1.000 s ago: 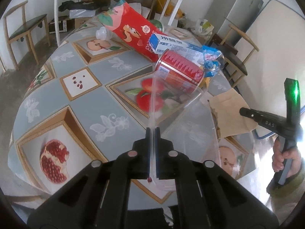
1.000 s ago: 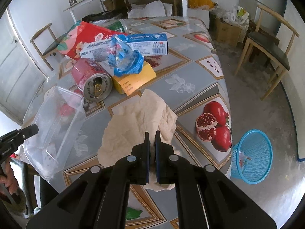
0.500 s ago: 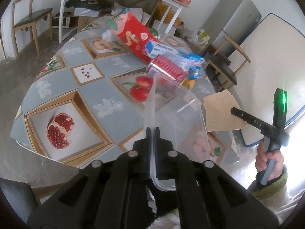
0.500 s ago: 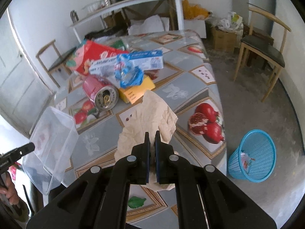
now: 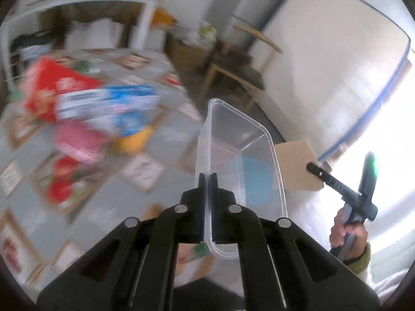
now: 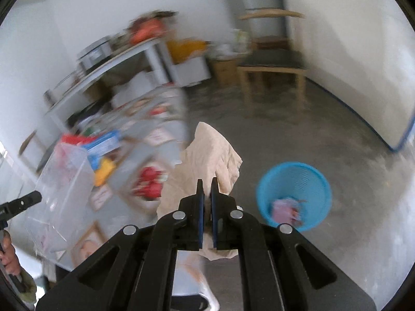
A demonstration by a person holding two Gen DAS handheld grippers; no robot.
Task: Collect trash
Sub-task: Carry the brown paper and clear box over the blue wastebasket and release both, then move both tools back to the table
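Note:
My left gripper point(image 5: 206, 178) is shut on the rim of a clear plastic container point(image 5: 241, 155) and holds it in the air beside the table; the container also shows at the left of the right wrist view point(image 6: 62, 189). My right gripper point(image 6: 205, 184) is shut on a crumpled brown paper point(image 6: 207, 160), lifted off the table; the paper also shows in the left wrist view point(image 5: 295, 165). A blue mesh waste basket point(image 6: 294, 194) with some trash inside stands on the floor to the right of the right gripper. It shows through the container point(image 5: 255, 181).
The table point(image 5: 109, 186) with a fruit-pattern cloth still bears a red snack bag point(image 5: 54, 85), a blue and white box point(image 5: 103, 101), a red can point(image 5: 77, 140) and a yellow packet point(image 5: 132, 140), all blurred. A wooden chair point(image 6: 272, 62) stands beyond the basket.
Both grippers have swung right, away from the table toward the floor side. The container and the brown paper moved with them, and the blue basket is now closer and more central.

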